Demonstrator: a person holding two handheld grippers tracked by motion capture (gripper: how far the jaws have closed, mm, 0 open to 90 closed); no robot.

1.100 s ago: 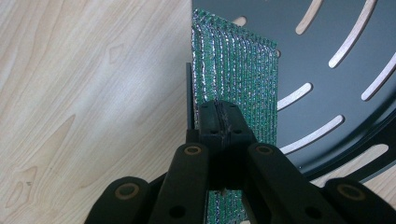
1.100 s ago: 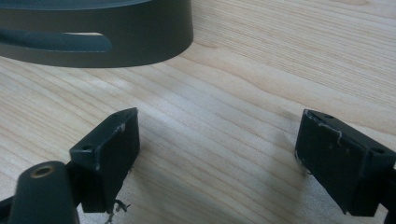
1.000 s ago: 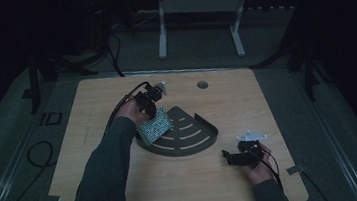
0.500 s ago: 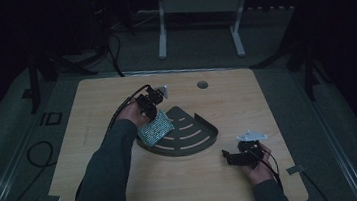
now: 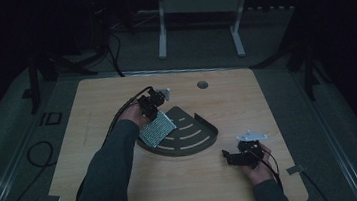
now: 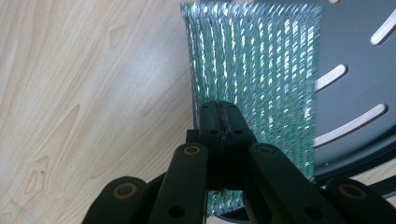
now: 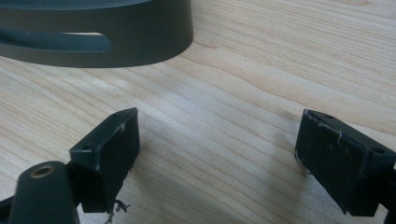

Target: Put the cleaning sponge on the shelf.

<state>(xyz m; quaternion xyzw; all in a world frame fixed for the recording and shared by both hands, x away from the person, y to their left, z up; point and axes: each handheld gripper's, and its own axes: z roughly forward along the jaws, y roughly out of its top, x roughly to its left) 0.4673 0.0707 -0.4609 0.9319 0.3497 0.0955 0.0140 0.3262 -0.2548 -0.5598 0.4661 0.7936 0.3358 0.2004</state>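
left gripper (image 6: 219,121) jaws clamped on green scouring pad (image 6: 261,70) edge over slotted tray (image 5: 190,132); thin grip risked slip. right gripper (image 7: 217,158) jaws apart, near desk (image 5: 126,196) front-right corner.

The pad's (image 6: 254,79) near edge was hidden behind the closed jaws in the left gripper view. The tray (image 7: 93,32) was cut off by the frame's top and left in the right gripper view.

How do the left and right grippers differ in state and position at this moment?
The left gripper is shut on the green mesh pad, its jaws pressed together; the right gripper has its jaws wide apart with nothing between them. The left gripper is at the left edge of the dark slotted tray, holding the pad partly over it; the right gripper is low over bare wooden table beside the tray's right end. Both have black jaws.
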